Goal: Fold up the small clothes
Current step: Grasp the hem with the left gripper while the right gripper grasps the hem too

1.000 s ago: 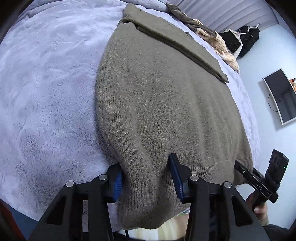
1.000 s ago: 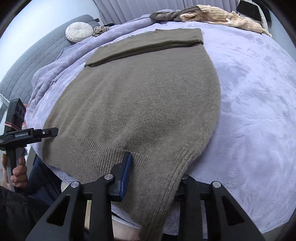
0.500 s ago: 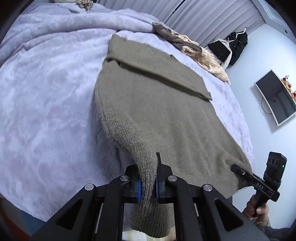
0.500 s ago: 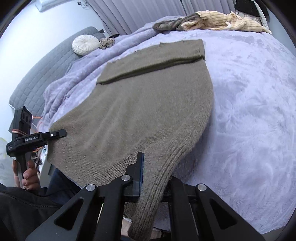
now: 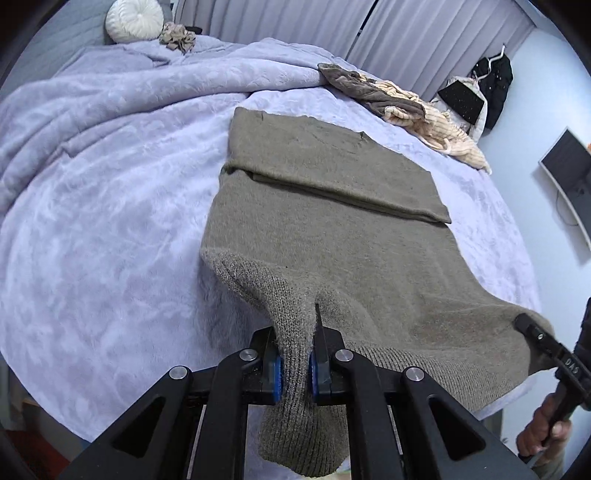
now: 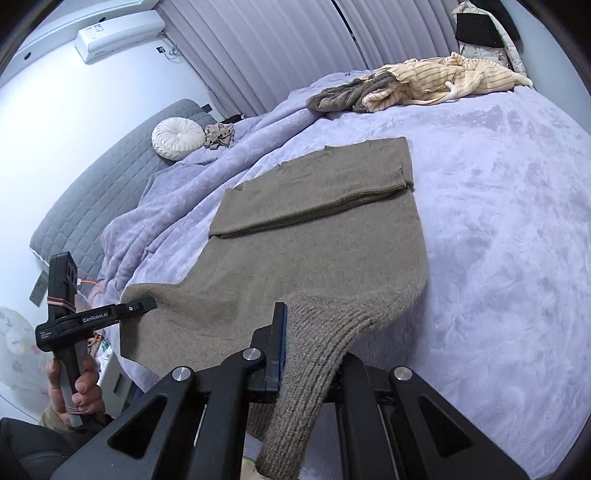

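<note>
So I pinch the sweater [image 5: 332, 240] hem in each tool, left tool [image 5: 295, 363] and right tool [image 6: 306, 365], probably to fold it up the bed [image 5: 110, 221].

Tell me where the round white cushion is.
The round white cushion lies at the far head of the bed, top left in the left wrist view, against the grey headboard and beside a small beige scrunchie.

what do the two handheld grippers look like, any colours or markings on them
Both are matte black frames with silver round bolts and blue pads on the fingers. The left gripper carries white "GenRobot.AI" lettering and rubber bands round its upright handle. The right gripper has white letters on its finger that look like "DAS".
</note>
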A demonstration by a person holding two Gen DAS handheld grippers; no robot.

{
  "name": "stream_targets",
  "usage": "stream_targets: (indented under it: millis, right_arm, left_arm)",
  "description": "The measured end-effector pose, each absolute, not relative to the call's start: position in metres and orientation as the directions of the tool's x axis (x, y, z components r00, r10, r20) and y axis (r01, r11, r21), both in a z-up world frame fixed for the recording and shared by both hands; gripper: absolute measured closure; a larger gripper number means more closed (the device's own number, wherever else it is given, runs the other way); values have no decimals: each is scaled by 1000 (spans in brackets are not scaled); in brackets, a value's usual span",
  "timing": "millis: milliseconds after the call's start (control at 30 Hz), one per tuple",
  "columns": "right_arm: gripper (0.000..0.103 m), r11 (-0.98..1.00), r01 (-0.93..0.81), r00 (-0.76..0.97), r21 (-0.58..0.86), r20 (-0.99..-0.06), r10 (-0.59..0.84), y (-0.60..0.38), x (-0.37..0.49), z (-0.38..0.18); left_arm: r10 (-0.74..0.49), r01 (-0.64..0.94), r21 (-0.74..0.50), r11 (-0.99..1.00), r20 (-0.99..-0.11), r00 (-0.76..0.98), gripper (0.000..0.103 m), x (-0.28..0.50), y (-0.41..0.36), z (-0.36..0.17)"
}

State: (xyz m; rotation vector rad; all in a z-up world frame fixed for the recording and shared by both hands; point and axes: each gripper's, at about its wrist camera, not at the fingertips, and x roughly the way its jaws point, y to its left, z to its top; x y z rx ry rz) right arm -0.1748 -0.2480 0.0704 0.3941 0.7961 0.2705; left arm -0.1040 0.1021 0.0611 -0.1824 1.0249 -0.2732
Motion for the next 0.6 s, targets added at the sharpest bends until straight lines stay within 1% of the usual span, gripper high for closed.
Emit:
stream_targets:
  millis: [200, 600]
  right_arm:
    - [98, 900, -69, 697, 430, -625, 352, -252, -163, 80]
    - [98, 914, -45, 733, 403, -608, 304, -255, -135, 97]
  left_arm:
    - [-283, 142, -245, 959, -806, 520, 91, -95, 93, 71]
    - [-290, 127, -264, 956, -786, 546, 91, -72, 95, 84]
